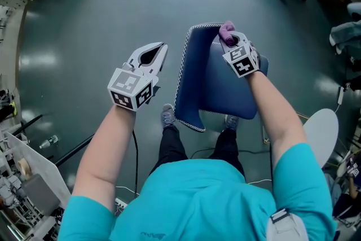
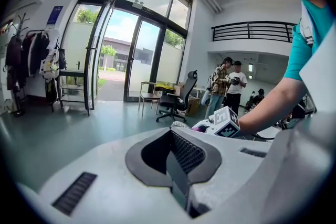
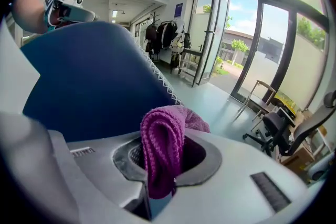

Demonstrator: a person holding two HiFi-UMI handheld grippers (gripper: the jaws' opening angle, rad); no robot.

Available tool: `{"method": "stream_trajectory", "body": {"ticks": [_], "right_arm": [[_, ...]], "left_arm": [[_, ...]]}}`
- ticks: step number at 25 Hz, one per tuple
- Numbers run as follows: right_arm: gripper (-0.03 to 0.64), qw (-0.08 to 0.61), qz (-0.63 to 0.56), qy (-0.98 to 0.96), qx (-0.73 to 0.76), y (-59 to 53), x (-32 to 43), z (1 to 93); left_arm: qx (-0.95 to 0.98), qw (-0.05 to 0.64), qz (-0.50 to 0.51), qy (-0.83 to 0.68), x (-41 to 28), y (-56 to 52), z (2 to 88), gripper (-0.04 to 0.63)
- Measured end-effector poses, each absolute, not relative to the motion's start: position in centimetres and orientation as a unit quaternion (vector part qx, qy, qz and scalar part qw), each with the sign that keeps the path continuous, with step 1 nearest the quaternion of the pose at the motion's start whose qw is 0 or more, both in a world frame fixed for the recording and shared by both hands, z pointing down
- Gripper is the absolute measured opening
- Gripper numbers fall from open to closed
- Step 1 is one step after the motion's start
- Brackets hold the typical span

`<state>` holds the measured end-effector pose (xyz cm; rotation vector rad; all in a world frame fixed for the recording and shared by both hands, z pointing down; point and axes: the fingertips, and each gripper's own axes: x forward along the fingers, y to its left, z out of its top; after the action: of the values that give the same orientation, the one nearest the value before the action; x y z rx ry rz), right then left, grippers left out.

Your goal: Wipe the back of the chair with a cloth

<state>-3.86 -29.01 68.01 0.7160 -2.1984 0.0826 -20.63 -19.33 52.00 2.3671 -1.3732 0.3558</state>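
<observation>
Glossy grey floor (image 1: 84, 20) was seen beneath a blue chair (image 1: 223, 84), at whose back's top edge a purple cloth (image 1: 228, 31), judged soft, light and best gripped by its bunched fold, was pinched in the right tongs (image 1: 230, 41), while the left tongs (image 1: 162, 49) were held pressed together, empty, beside the chair.

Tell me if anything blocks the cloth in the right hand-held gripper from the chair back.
Nothing visible does. The right hand-held gripper grips the purple cloth right at the blue chair back, near its top edge, with no object between them.
</observation>
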Motion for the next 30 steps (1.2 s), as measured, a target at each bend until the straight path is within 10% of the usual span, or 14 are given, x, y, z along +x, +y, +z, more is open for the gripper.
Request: {"method": "stream_trajectory", "body": {"ticks": [30], "right_arm": [[0.077,0.381,-0.012,-0.922,0.068,-14.5,-10.9,69.6]], "left_arm": [[0.849,0.175,0.123,-0.484,-20.8,-18.3,53.0,0.003]]}}
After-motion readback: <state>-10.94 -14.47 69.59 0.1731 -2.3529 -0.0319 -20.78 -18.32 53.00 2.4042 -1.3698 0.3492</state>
